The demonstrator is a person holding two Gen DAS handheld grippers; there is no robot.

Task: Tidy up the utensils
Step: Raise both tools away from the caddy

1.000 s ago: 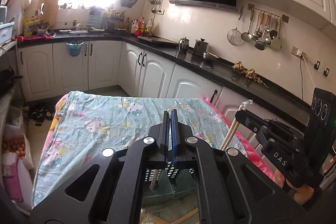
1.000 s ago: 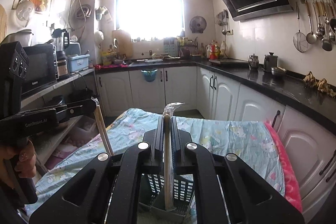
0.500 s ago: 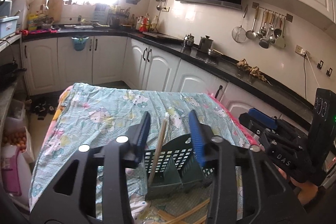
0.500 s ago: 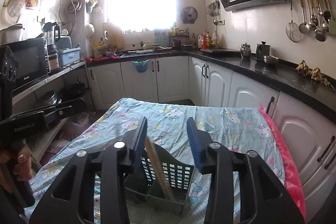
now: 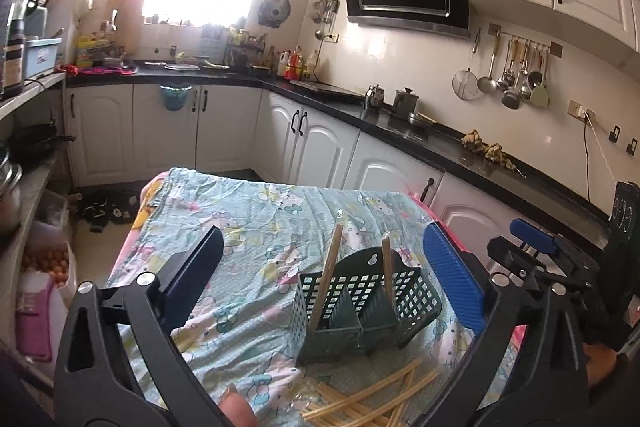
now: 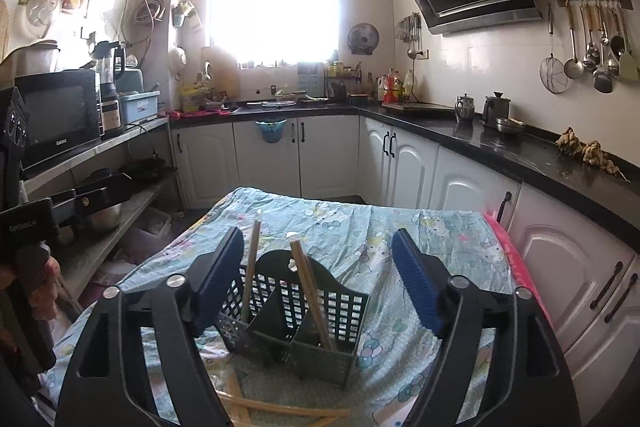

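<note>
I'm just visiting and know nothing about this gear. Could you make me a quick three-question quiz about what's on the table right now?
1. True or false: both wrapped chopstick pairs stand in the same compartment of the green basket.
2. Which of these lies loose on the tablecloth in front of the basket? A) spoons B) chopsticks C) forks
3. Fill in: the left gripper and right gripper are both opening and hold ____.

Key:
1. False: the left pair and right pair are in separate compartments.
2. B
3. nothing
</note>
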